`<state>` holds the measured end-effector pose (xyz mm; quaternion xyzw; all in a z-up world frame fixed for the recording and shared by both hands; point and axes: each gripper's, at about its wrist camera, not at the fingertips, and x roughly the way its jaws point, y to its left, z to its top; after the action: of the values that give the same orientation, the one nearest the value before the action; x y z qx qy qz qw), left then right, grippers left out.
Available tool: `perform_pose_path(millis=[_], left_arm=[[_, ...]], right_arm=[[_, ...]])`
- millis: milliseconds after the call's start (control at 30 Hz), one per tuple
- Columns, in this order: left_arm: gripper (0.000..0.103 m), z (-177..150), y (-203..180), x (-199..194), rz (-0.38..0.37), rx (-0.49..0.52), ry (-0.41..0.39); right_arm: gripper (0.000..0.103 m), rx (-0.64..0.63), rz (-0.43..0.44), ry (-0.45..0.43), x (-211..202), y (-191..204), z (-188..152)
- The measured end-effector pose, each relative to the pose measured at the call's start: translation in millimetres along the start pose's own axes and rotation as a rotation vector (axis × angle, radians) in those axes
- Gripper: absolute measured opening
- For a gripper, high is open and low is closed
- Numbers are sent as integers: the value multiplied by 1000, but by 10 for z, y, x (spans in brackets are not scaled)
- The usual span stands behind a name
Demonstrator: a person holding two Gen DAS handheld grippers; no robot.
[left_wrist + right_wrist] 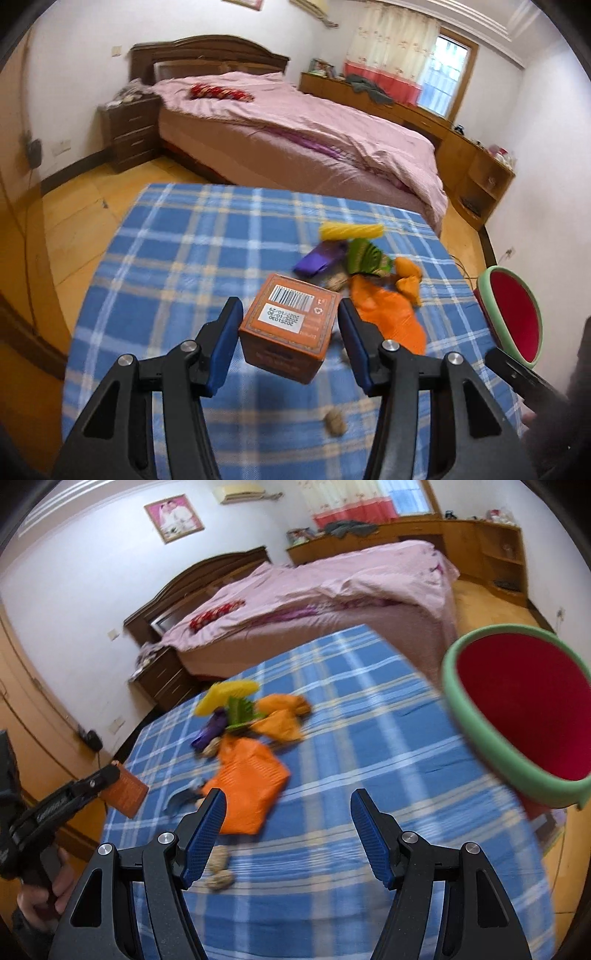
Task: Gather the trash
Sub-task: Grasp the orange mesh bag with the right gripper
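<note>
Gripping an orange carton (290, 326) at centre frame, the left tool (290, 345) is clamped on it; the right tool (288, 832) gapes apart above the plaid surface (369, 738).

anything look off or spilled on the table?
Yes. Loose wrappers lie heaped mid blue plaid cloth, with walnut-like bits scattered nearer. The orange box sits tilted between the left tool's jaws, clear of the cloth.
</note>
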<state>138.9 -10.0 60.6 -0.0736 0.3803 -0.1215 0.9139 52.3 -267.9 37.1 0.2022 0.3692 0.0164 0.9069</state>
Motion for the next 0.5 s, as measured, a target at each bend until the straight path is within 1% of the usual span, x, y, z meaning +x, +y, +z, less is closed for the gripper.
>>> perform_pose_path(millis=[100, 267, 333, 400, 467, 500], left_arm=[[54, -97, 207, -79, 43, -52, 24], [54, -222, 439, -218, 58, -109, 22], [54, -268, 474, -281, 59, -116, 18], [54, -297, 475, -323, 60, -117, 16], [54, -335, 470, -388, 53, -113, 12], [54, -343, 464, -406, 51, -109, 10]], right_arm=[[71, -8, 9, 41, 205, 168, -26], [71, -44, -2, 106, 512, 370, -57], [71, -64, -21, 118, 624, 456, -76], [71, -72, -57, 106, 706, 501, -105], [71, -78, -73, 116, 781, 517, -123], [68, -75, -78, 126, 824, 519, -140]])
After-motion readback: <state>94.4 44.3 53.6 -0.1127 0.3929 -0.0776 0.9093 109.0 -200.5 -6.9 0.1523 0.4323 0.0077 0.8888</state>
